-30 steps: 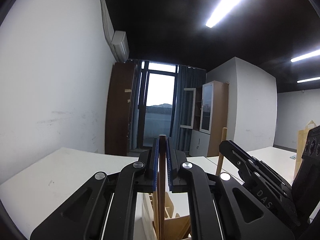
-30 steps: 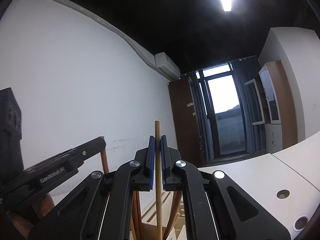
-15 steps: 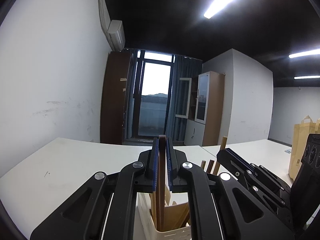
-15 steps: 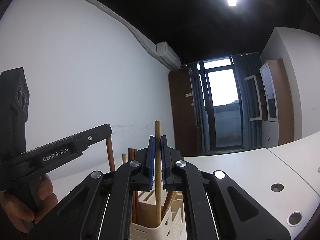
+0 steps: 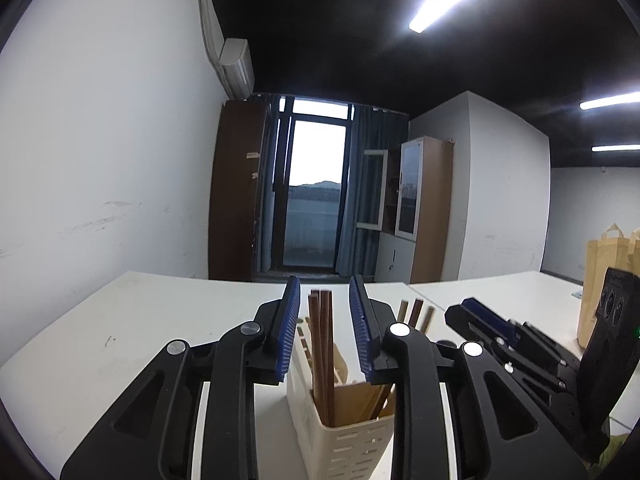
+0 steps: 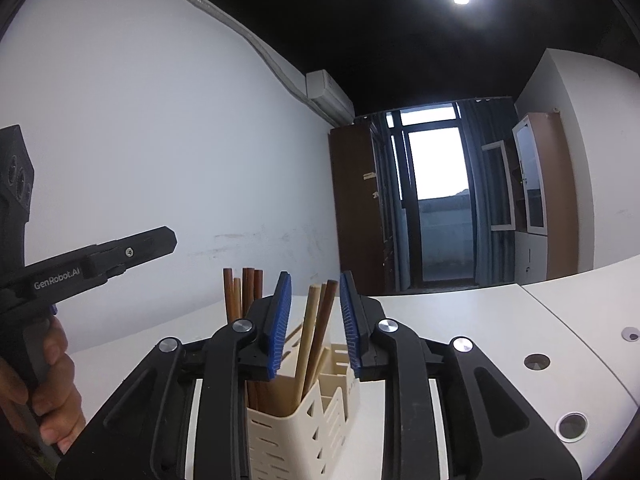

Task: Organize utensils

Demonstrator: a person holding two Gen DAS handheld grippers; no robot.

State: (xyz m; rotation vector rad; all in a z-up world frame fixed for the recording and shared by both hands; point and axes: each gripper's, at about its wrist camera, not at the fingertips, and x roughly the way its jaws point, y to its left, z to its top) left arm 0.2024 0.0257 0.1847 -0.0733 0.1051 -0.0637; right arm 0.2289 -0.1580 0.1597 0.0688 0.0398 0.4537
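A cream slotted utensil holder (image 5: 348,436) stands on the white table, also in the right wrist view (image 6: 304,420). Dark brown chopsticks (image 5: 322,344) stand upright in it between the open jaws of my left gripper (image 5: 325,320), which touches nothing. My right gripper (image 6: 315,312) is open too, with a light wooden chopstick (image 6: 306,332) and a dark one (image 6: 322,328) standing loose in the holder between its jaws. More dark chopsticks (image 6: 244,292) stand in the holder's left part. The right gripper shows at the right of the left wrist view (image 5: 520,344).
The white table (image 5: 120,340) runs on to the left and far side, with cable holes (image 6: 536,362) at the right. A paper bag (image 5: 608,280) stands at the far right. A hand (image 6: 44,384) holds the left gripper's handle.
Both grippers have opened and let go of their chopsticks, which now stand in the holder. Both views have tilted down, showing more of the holder.
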